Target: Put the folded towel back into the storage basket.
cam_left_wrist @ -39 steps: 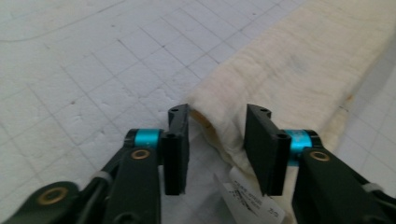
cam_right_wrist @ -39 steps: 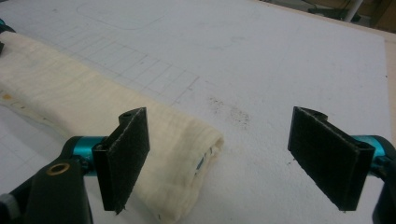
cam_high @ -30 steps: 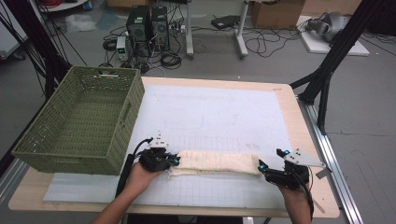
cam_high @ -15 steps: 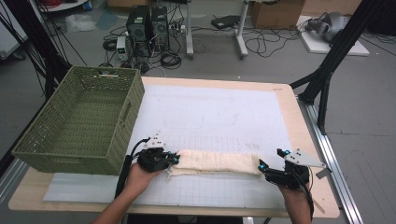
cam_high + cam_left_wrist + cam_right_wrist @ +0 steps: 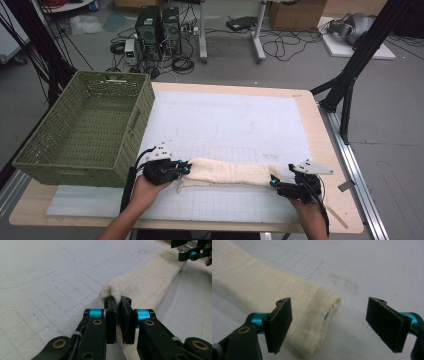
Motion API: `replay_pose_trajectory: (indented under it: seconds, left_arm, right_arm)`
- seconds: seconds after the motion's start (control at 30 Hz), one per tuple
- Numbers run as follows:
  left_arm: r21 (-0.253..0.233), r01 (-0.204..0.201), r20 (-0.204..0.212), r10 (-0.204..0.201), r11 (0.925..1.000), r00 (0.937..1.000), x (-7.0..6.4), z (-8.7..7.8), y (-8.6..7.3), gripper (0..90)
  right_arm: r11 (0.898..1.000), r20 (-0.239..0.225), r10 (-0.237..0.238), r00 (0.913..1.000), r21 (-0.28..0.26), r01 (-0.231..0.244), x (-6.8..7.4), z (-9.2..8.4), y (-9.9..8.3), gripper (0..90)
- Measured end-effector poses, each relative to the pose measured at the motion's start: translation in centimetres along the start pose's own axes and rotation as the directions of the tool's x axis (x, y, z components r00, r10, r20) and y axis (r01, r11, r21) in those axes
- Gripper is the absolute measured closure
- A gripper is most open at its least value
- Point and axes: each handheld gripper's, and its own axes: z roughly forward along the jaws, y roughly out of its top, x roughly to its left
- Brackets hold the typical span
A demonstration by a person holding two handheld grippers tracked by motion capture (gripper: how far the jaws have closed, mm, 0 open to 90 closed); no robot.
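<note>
A cream-white folded cloth (image 5: 227, 173) lies as a long, narrow band across the near part of the gridded white mat (image 5: 225, 120), its length running from one hand to the other. The fabric looks soft and faintly quilted, with rounded folded edges; in the right gripper view its near end (image 5: 317, 315) shows stacked layers and a small blue mark tucked in the fold.

The left gripper (image 5: 119, 305) is closed tight on the cloth's left end, a pinch of fabric bunching up between the black pads. The right gripper (image 5: 328, 322) stands wide open at the other end (one pad sits over the cloth, the other over bare mat), so the cloth's end lies between the jaws and neither pad presses on it.

A green woven basket (image 5: 85, 130) sits at the table's left edge, well apart from the cloth.

In the high view both grippers look small and dark, and their jaws are hard to make out. The cloth's left tip is hidden inside the left jaws.
</note>
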Motion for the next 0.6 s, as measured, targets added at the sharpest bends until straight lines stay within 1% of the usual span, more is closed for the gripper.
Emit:
replay_pose_trajectory:
  seconds: [0.03, 0.07, 0.1, 0.13, 0.17, 0.2, 0.23, 0.3, 0.33, 0.37, 0.4, 0.43, 0.47, 0.5, 0.53, 0.57, 0.6]
  left_arm:
    - [0.0, 0.0, 0.0, 0.0, 1.0, 1.0, 0.0, 0.0, 0.0, 83.7]
    - [-0.001, -0.001, 0.0, 0.001, 1.0, 1.0, 0.0, 0.0, 0.0, 83.7]
    - [-0.002, -0.007, -0.002, 0.007, 1.0, 1.0, 0.0, -0.1, 0.0, 83.6]
    - [-0.008, -0.017, 0.001, 0.017, 0.9998, 0.9999, -0.1, -0.1, 0.0, 83.6]
    - [-0.008, -0.017, 0.001, 0.017, 0.9998, 0.9999, -0.1, -0.1, 0.0, 83.6]
    - [-0.016, -0.027, 0.002, 0.027, 0.9995, 0.9996, -0.1, -0.1, -0.1, 83.5]
    - [-0.023, -0.031, 0.002, 0.031, 0.9992, 0.9995, -0.2, -0.2, -0.1, 83.5]
    - [-0.033, -0.046, 0.001, 0.046, 0.9984, 0.9989, -0.2, -0.3, -0.1, 83.5]
    - [-0.034, -0.051, 0.002, 0.051, 0.9981, 0.9987, -0.2, -0.3, -0.1, 83.5]
    - [-0.034, -0.05, 0.002, 0.05, 0.9982, 0.9987, -0.2, -0.3, -0.2, 83.5]
    - [-0.032, -0.05, 0.003, 0.051, 0.9982, 0.9987, -0.1, -0.3, -0.2, 83.6]
    - [-0.031, -0.049, 0.003, 0.049, 0.9983, 0.9988, -0.1, -0.3, -0.3, 83.5]
    - [-0.028, -0.048, 0.002, 0.048, 0.9985, 0.9989, -0.1, -0.3, -0.3, 83.5]
    - [-0.026, -0.048, 0.003, 0.048, 0.9985, 0.9988, -0.1, -0.3, -0.4, 83.5]
    - [-0.024, -0.052, 0.003, 0.052, 0.9984, 0.9987, -0.1, -0.3, -0.4, 83.6]
    - [-0.024, -0.056, 0.002, 0.056, 0.9982, 0.9984, -0.1, -0.3, -0.4, 83.6]
    - [-0.024, -0.057, 0.0, 0.057, 0.9981, 0.9984, -0.1, -0.3, -0.4, 83.8]
  right_arm:
    - [1.0, -0.004, -0.01, 0.9999, 0.001, 0.01, 0.2, 0.3, 0.0, 23.1]
    - [1.0, -0.004, -0.01, 0.9999, 0.001, 0.01, 0.2, 0.3, 0.0, 23.1]
    - [1.0, -0.014, -0.005, 0.9999, 0.021, 0.006, 0.3, 0.6, 0.0, 27.4]
    - [1.0, -0.02, -0.008, 0.9998, 0.025, 0.008, 0.3, 0.7, 0.0, 31.5]
    - [1.0, -0.02, -0.008, 0.9998, 0.025, 0.008, 0.3, 0.7, 0.0, 31.5]
    - [0.999, -0.031, -0.003, 0.9995, 0.036, 0.005, 0.4, 0.9, 0.0, 32.6]
    - [0.999, -0.031, -0.003, 0.9995, 0.036, 0.005, 0.4, 0.9, 0.0, 32.6]
    - [0.999, -0.041, -0.004, 0.9991, 0.036, 0.005, 0.4, 1.1, 0.1, 39.6]
    - [0.998, -0.052, 0.013, 0.9986, 0.06, -0.01, 0.4, 1.2, 0.0, 43.4]
    - [0.998, -0.052, 0.013, 0.9986, 0.06, -0.01, 0.4, 1.2, 0.0, 43.4]
    - [0.995, -0.067, 0.047, 0.9967, 0.096, -0.04, 0.3, 1.8, -0.3, 45.3]
    - [0.995, -0.068, 0.059, 0.9959, 0.089, -0.053, 0.2, 1.8, -0.3, 47.1]
    - [0.994, -0.072, 0.063, 0.9954, 0.095, -0.056, 0.2, 1.7, -0.3, 50.0]
    - [0.994, -0.072, 0.063, 0.9954, 0.095, -0.056, 0.2, 1.7, -0.3, 50.0]
    - [0.994, -0.075, 0.062, 0.9952, 0.098, -0.055, 0.2, 1.7, -0.2, 55.6]
    - [0.993, -0.103, 0.065, 0.9925, 0.101, -0.055, 0.2, 1.7, -0.2, 65.4]
    - [0.993, -0.129, 0.068, 0.9893, 0.102, -0.055, 0.2, 1.7, -0.1, 72.4]
